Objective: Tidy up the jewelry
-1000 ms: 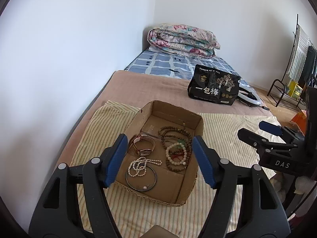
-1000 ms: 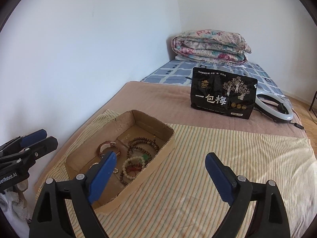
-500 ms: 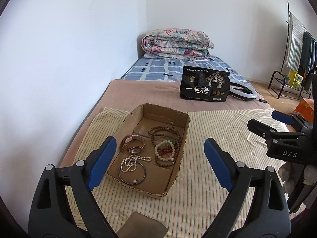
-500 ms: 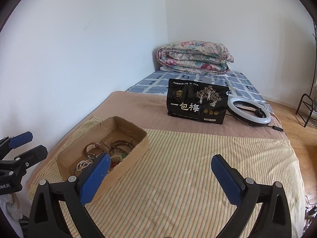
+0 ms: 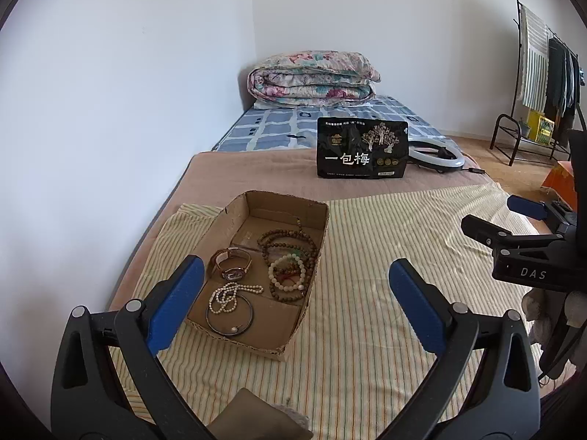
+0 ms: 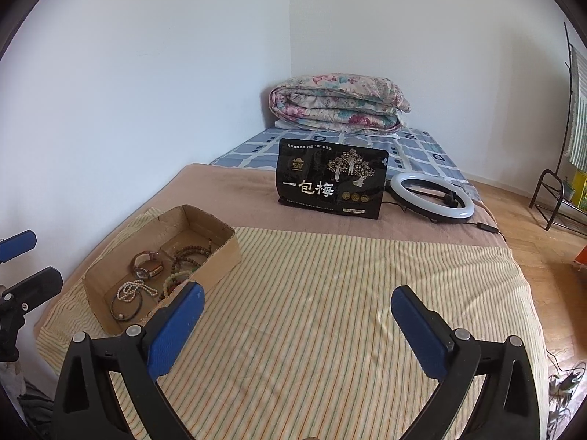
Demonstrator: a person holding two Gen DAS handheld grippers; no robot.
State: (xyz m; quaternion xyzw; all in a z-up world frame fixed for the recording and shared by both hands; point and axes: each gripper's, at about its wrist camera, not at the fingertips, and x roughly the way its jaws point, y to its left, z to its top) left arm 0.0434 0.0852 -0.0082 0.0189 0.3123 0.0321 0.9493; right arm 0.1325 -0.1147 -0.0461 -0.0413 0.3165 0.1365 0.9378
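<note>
An open cardboard box [image 5: 312,253] [image 6: 223,253] lies on a striped cloth on the bed. Inside lie a brown-strap watch [image 5: 232,264] [image 6: 147,264], a white pearl string [image 5: 229,295] [image 6: 132,289], a dark bangle [image 5: 230,317], wooden bead strands [image 5: 290,244] and a pale bead bracelet [image 5: 285,273]. My left gripper [image 5: 295,304] is open and empty, above and short of the box. My right gripper [image 6: 297,324] is open and empty, over the cloth to the right of the box. It also shows in the left wrist view [image 5: 513,227].
A black snack bag [image 5: 361,152] [image 6: 330,178] stands behind the cloth, a ring light [image 6: 431,200] beside it. A folded floral quilt [image 5: 312,79] lies at the bed's head. The wall runs along the left. A clothes rack [image 5: 543,73] stands far right.
Both grippers have pulled back and up from the box. The left jaws have opened wider. The box now sits smaller and farther left in the right wrist view.
</note>
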